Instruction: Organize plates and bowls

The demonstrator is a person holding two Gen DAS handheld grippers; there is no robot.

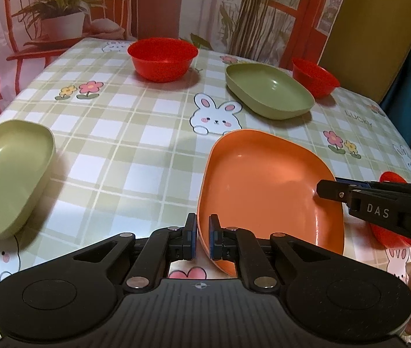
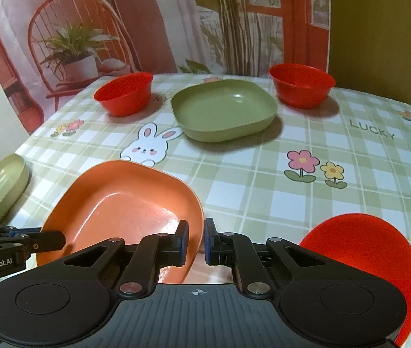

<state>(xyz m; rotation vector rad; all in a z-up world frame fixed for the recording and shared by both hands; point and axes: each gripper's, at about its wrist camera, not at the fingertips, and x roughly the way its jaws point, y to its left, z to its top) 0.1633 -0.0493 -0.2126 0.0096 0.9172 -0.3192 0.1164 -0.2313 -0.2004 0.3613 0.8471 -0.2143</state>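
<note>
1. At the far left of the surface [image 1: 135,133], which has a checked cloth with rabbits and flowers, a light green plate [image 1: 8,174] lies alone near the edge.
2. The left claw [image 1: 203,236] is closed on the left rim of the orange plate [image 1: 263,185]; one pad is outside the rim and one inside.
3. The orange plate is in the near middle of the surface, between the two claws, and it looks tilted.
4. The right claw [image 2: 196,240] is closed on the right rim of the same orange plate, in the same way.
5. Behind it, in the middle, a darker green plate [image 2: 224,110] rests flat.
6. Two red bowls stand at the back: one red bowl [image 2: 124,92] left of the green plate, another red bowl [image 2: 302,88] right of it.
7. A third red bowl [image 2: 362,249] is close to the right claw, at the near right.
</note>
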